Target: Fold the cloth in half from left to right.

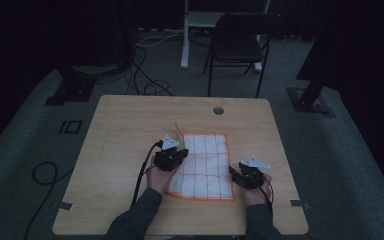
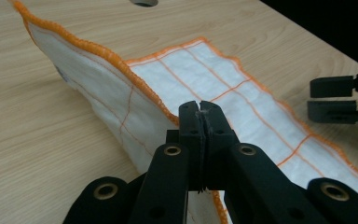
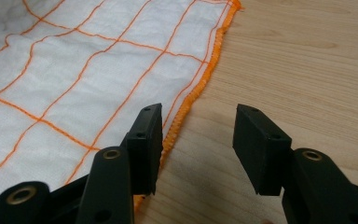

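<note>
the left tool [image 2: 200, 109] was clamped on the cloth's [image 1: 205, 165] orange-hemmed left edge, lifted off the counter [image 1: 125, 125]. the right tool [image 3: 198, 140], jaws held wide and empty, was poised low at the cloth's right edge.

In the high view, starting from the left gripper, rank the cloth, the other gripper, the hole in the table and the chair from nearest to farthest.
1. The cloth: its left edge is pinched in the left gripper.
2. The right gripper: across the cloth, at its right edge.
3. The hole: near the table's far edge.
4. The chair: on the floor beyond the table.
</note>
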A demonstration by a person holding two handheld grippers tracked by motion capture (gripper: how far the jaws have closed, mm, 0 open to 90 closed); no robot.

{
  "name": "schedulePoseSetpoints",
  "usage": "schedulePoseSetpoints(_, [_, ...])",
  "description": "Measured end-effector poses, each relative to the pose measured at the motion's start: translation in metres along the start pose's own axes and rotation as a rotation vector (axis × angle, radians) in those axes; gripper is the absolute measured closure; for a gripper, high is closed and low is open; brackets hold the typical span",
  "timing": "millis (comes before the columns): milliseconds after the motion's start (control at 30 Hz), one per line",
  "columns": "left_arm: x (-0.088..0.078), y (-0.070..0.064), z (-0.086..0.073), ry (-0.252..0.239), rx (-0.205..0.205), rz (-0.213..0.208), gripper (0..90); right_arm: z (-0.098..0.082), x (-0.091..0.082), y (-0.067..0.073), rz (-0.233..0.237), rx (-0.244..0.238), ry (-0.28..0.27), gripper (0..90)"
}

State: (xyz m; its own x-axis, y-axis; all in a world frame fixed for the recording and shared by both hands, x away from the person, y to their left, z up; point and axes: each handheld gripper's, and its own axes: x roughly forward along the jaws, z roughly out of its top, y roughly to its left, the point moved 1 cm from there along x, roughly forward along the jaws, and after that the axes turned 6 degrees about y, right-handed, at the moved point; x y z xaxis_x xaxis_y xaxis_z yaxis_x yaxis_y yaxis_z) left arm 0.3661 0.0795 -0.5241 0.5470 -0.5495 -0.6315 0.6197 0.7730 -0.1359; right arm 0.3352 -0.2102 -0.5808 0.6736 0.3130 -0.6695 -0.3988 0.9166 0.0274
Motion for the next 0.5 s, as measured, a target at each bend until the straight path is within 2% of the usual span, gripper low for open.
schedulePoseSetpoints(500, [0.012,-0.017,0.015,0.005,0.033,-0.014,89.6,0.0,-0.001,-0.001,0.0,0.003,-0.003,52.1])
